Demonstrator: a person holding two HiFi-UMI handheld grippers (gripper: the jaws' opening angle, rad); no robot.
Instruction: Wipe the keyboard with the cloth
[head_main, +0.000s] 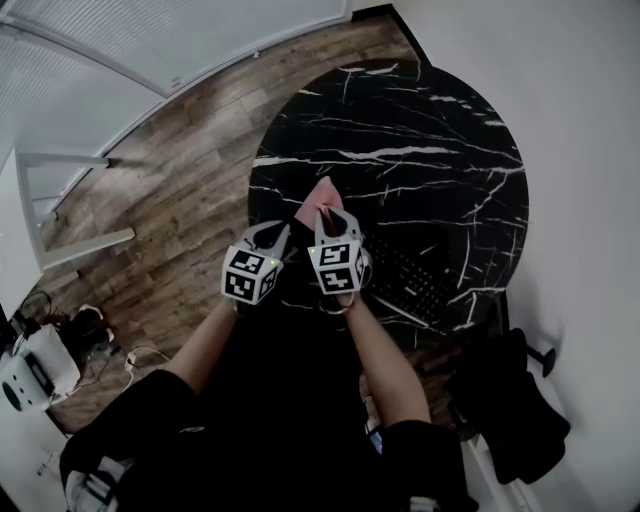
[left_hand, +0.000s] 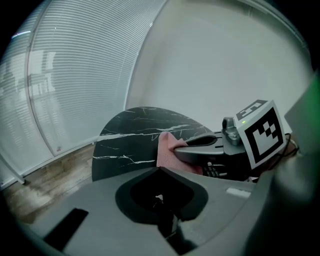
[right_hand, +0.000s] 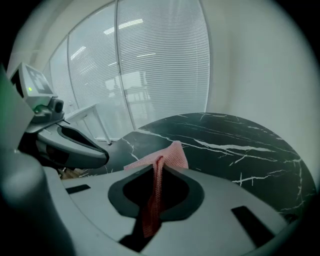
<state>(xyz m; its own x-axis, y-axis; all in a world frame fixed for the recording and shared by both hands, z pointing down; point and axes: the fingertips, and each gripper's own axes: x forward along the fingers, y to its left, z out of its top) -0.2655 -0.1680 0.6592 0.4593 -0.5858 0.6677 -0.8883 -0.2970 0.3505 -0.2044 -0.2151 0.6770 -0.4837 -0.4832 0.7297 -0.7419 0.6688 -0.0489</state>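
A flat black keyboard (head_main: 412, 285) lies on the round black marble table (head_main: 420, 130) with white veins, close to the table's edge on the person's side. Both grippers hang off the keyboard's left end, side by side and just apart.

The right gripper (head_main: 331, 216), the one nearer the keyboard, has its jaws clenched on a pink woven cloth (head_main: 322, 192). In the right gripper view the cloth (right_hand: 175, 153) runs as a thin pinched fold between the jaws of the right gripper (right_hand: 157, 165) and fans out past their tips over the table (right_hand: 230, 145). It sits left of the keyboard and not on the keys. Whether it touches the marble cannot be told.

The left gripper (head_main: 279, 234) is farther left of the keyboard. Its own view shows its jaws (left_hand: 159, 171) pressed together with nothing between them. That view also shows the right gripper (left_hand: 176, 149) with the cloth (left_hand: 164, 148) under its jaw, and a few keys of the keyboard (left_hand: 214, 171) below them.

A brown wooden plank floor (head_main: 170, 190) lies beyond the table on the keyboard's left.
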